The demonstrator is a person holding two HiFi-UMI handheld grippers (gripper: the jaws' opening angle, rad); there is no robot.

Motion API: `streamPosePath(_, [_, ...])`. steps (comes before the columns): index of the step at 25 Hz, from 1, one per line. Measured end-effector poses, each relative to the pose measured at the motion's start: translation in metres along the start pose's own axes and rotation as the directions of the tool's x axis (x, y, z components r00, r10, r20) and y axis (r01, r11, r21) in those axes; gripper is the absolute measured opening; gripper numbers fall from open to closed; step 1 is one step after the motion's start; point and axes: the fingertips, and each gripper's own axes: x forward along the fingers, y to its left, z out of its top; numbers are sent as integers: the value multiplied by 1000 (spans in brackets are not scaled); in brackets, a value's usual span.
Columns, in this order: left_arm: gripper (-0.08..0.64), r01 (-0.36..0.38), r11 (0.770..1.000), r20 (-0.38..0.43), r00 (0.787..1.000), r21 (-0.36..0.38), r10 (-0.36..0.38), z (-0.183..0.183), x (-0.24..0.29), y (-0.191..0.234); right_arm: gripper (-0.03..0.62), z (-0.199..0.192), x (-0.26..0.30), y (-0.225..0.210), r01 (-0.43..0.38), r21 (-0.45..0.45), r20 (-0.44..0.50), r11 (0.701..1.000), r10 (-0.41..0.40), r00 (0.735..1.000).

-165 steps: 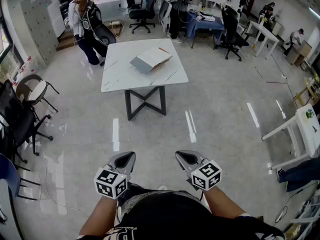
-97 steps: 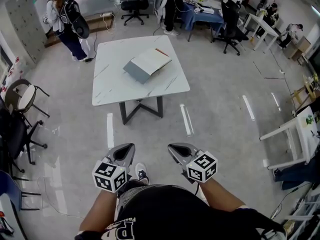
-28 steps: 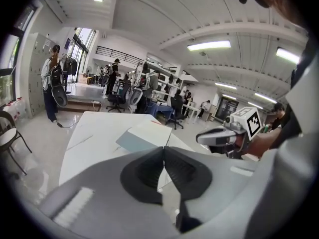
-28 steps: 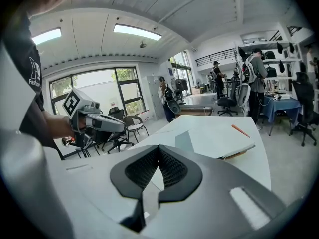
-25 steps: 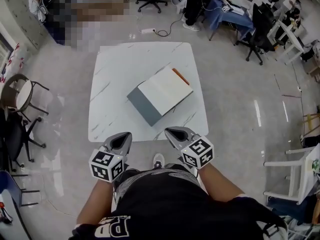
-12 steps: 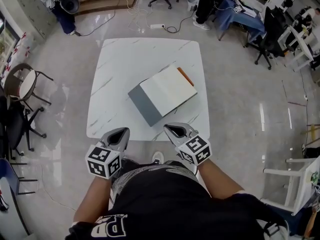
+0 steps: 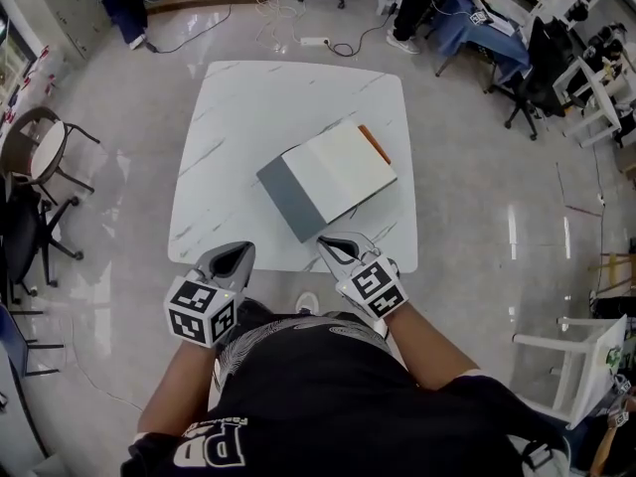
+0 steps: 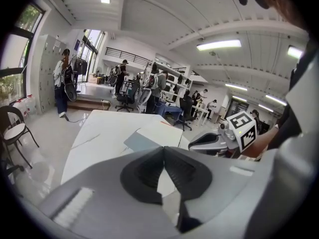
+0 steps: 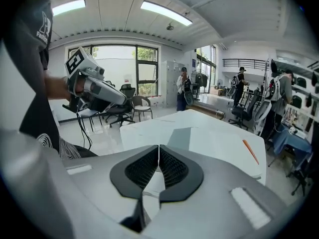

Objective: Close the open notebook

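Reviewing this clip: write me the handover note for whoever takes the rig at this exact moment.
Left gripper: shut, empty, at the table's near edge.
Right gripper: shut, empty, at the near edge, not touching the notebook.
Notebook: lies open on the table, grey cover spread left.
Done: nothing yet.
Left: fold the grey cover over the pages.

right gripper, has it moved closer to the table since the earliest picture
Yes: the right gripper has come forward, from far short of the white table to its near edge.
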Motion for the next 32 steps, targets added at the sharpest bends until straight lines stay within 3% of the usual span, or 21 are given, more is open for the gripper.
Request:
streamPosePath(11, [58, 3, 999, 1, 1000, -38, -3, -13, -3, 4, 2, -34, 27, 10, -18, -195, -118, 981, -5, 993])
streamPosePath(21, [58, -29, 996, 0, 1000, -86, 29, -33, -14, 10, 28, -50, 49, 13, -64, -301, -185, 951, 8, 983])
streamPosePath(28, [58, -58, 991, 5, 998, -120, 59, -45, -24, 15, 41, -64, 65, 21, -104, -460, -246, 882, -15, 969])
streamPosePath(32, [58, -74, 989, -2, 997, -128, 74, -53, -28, 17, 51, -71, 75, 21, -122, -584, -259, 802, -41, 965])
